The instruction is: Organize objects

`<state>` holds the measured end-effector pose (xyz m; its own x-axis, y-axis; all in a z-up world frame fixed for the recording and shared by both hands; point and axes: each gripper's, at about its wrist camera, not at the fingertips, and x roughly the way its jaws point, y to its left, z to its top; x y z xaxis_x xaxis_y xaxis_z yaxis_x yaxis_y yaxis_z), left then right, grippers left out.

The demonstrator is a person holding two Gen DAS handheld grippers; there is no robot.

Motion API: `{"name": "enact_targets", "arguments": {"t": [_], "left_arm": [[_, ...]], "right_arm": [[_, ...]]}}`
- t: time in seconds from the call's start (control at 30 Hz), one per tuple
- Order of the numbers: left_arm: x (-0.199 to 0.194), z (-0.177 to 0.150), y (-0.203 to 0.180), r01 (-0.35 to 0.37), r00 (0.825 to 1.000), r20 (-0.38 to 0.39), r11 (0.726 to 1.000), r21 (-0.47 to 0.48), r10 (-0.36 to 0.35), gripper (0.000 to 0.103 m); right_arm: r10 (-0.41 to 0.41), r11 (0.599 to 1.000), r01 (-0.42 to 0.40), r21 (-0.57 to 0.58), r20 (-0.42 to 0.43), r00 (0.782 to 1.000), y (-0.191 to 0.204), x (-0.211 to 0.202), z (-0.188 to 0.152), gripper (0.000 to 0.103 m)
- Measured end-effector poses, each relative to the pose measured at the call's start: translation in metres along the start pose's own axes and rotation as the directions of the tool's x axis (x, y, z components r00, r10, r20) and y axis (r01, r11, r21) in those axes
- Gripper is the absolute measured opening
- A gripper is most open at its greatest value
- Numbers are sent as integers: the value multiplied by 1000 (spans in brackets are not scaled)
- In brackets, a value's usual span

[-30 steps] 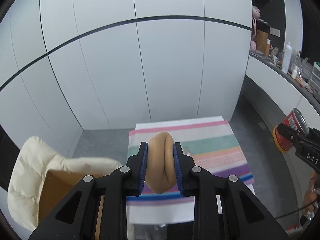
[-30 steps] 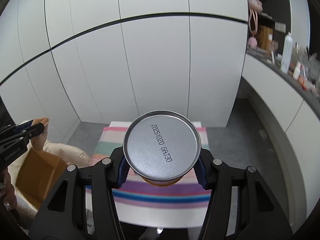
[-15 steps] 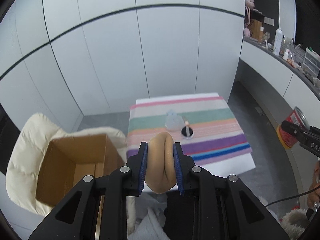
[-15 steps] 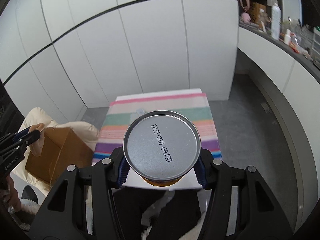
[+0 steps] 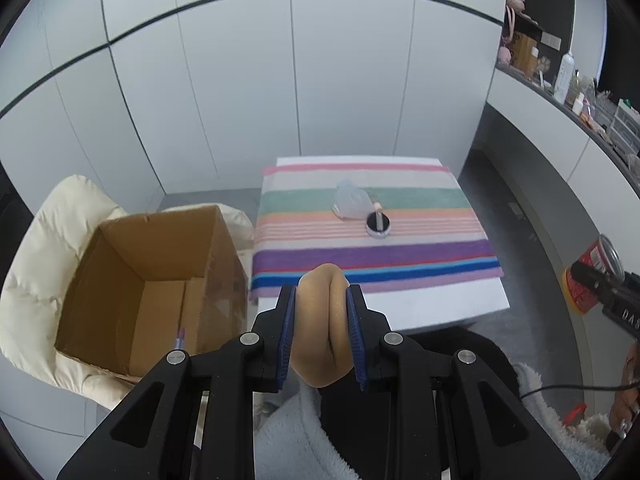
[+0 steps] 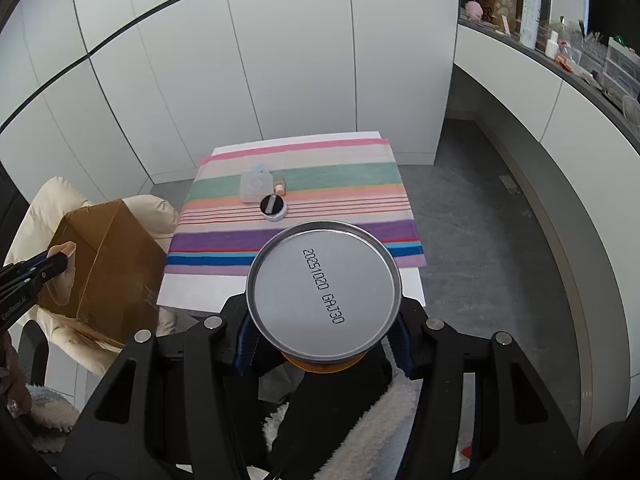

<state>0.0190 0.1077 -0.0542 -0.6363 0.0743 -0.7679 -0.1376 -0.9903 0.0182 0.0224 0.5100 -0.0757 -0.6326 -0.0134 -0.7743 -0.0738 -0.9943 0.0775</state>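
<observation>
Left gripper (image 5: 321, 334) clamped on a tan soft lump (image 5: 320, 328), right gripper (image 6: 323, 334) on a tin can (image 6: 323, 294). Cardboard box (image 5: 156, 264) sits left of both. Ahead on the striped table (image 5: 372, 256), a clear container (image 5: 350, 200) and small jar (image 5: 378, 226) remain unsorted.

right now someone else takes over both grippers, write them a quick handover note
Left gripper: shut on a soft tan piece.
Right gripper: shut on a can, its flat end toward the camera.
Both are short of the table, over the person's lap.
Box: open on the cream chair, left of the table; something small lies inside.
On the striped cloth: clear case, small bottle, round black-topped jar.
Left: place both held items, then those three.
</observation>
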Motion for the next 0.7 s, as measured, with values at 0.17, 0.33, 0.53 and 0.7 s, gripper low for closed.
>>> {"name": "enact_targets", "arguments": {"t": [0.17,0.33,0.53,0.7], "left_arm": [[-6,2,12,-31,999,25,999,-18,31,26],[-4,-3,27,-41,999,2,998,-48,41,25],[-9,-16,58,-95,995,-9,989,-110,95,26],[-15,-34,93,-147,989,-32,973,-177,144,25]], "right_arm": [[13,999,-13,-41,5,1000,20,0,0,56],[47,996,-49,-79,-22,999,39,11,-2,56],[98,983,-102,-154,-39,994,72,21,-1,56],[164,958,-173,-230,-58,985,115,29,-1,56]]}}
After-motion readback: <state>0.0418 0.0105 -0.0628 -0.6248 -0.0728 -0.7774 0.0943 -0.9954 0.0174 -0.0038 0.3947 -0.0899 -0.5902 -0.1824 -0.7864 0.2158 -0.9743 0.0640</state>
